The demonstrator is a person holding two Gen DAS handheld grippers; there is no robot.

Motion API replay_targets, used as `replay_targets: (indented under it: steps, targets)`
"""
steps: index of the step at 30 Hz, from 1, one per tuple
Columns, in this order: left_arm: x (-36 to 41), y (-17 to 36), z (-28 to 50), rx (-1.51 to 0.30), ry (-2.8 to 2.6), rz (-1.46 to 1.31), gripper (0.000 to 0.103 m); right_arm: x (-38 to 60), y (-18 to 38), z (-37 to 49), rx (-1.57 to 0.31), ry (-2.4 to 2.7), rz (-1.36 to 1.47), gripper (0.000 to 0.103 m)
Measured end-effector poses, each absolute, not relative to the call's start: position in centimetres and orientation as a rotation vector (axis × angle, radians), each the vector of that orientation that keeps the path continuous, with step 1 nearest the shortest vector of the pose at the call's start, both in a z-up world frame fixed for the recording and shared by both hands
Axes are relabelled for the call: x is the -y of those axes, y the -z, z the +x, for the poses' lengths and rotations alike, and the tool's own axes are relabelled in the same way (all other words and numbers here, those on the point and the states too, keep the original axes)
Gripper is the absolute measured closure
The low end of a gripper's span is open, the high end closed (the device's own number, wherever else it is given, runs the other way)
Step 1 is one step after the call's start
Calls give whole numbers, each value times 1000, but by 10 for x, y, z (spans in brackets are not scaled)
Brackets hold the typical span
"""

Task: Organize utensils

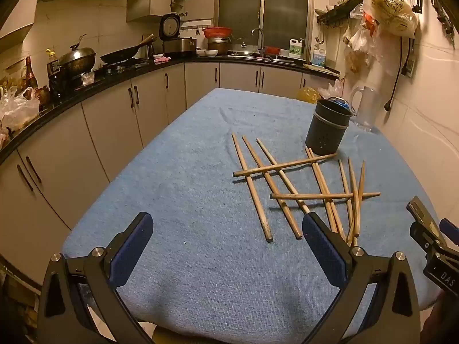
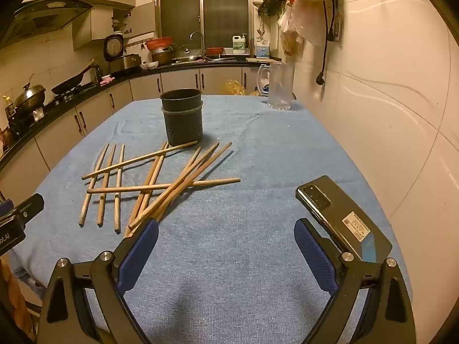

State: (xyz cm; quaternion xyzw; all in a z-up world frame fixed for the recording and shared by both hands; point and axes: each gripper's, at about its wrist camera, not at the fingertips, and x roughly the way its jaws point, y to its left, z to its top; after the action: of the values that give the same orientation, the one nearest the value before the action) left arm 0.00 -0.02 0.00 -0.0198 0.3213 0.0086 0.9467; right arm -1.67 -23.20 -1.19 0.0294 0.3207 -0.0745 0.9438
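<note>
Several wooden chopsticks (image 1: pixel 289 183) (image 2: pixel 149 185) lie crossed in a loose heap on the blue cloth of the table (image 1: pixel 186 172) (image 2: pixel 258 157). Just beyond them a dark perforated utensil holder (image 1: pixel 327 127) (image 2: pixel 182 117) stands upright with nothing showing inside. My left gripper (image 1: pixel 226 229) hovers open over the near part of the cloth, left of the heap, its right finger overlapping the near chopstick ends. Open as well, my right gripper (image 2: pixel 226 235) hangs over bare cloth to the right of the heap. Neither holds anything.
A black phone (image 2: pixel 341 218) lies face down at the table's near right, by my right finger. A clear glass jug (image 2: pixel 279 86) (image 1: pixel 363 107) stands at the far right corner near the wall. Kitchen counters and cabinets curve round the left and back.
</note>
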Motion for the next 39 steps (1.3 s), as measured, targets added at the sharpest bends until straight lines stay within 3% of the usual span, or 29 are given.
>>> replay_targets:
  steps: [39]
  targets:
    - [5, 10, 4, -685, -12, -34, 0, 232, 19, -11, -684, 154, 61, 6]
